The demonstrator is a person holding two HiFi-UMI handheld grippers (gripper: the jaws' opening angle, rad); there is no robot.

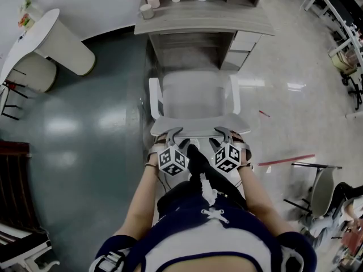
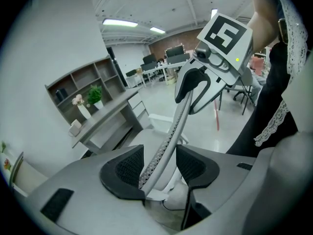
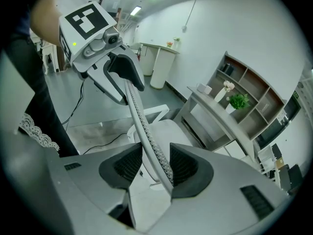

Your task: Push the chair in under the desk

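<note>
Chair point(image 1: 195, 95) backrest edge sits loosely between wide-open left claw point(image 2: 160, 166) and right claw point(image 3: 155, 166), neither clamping it

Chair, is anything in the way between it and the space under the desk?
Nothing visible does. The chair sits straight in front of the opening under the desk, and the floor between them looks bare.

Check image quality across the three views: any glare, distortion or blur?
Head view: ceiling-light glare patches on the floor, chair seat washed pale. Left gripper view: fisheye curves the shelves, corners black. Right gripper view: same black corners, desk bowed.
</note>
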